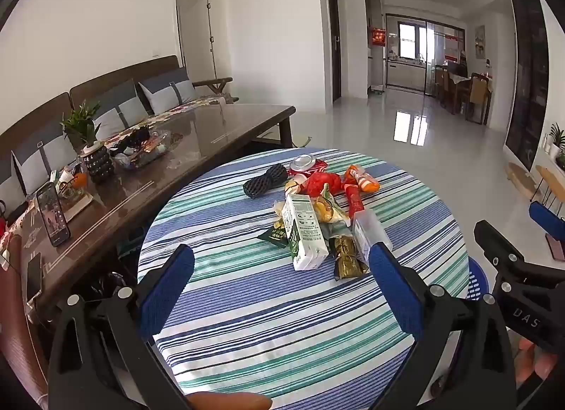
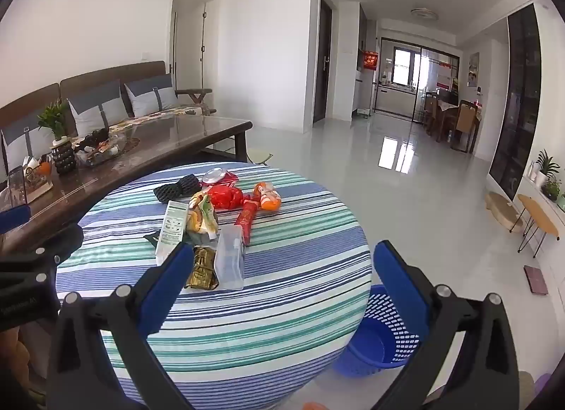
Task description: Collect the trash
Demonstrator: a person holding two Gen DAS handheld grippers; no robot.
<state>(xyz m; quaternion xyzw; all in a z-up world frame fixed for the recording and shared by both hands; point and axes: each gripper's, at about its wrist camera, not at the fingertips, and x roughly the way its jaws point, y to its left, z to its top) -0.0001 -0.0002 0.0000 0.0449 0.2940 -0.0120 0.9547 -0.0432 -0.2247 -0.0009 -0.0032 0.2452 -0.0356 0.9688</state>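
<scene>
Standing on the floor just beside the striped worktop (image 2: 282, 269), the blue basket (image 2: 383, 336) looks empty; trash pile (image 1: 317, 212) lies on the cloth. Left claw (image 1: 282, 290) and right claw (image 2: 282, 286) both gape wide, holding nothing.

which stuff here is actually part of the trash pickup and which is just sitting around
Part of the job:
- milk carton
- crushed red can
- gold wrapper
- clear plastic box
- orange packet
- black mesh sleeve
- blue basket, on the floor beside the round table
- left gripper and right gripper, both open and empty

Just lying about:
- phone
- potted plant
- glass tray
</scene>
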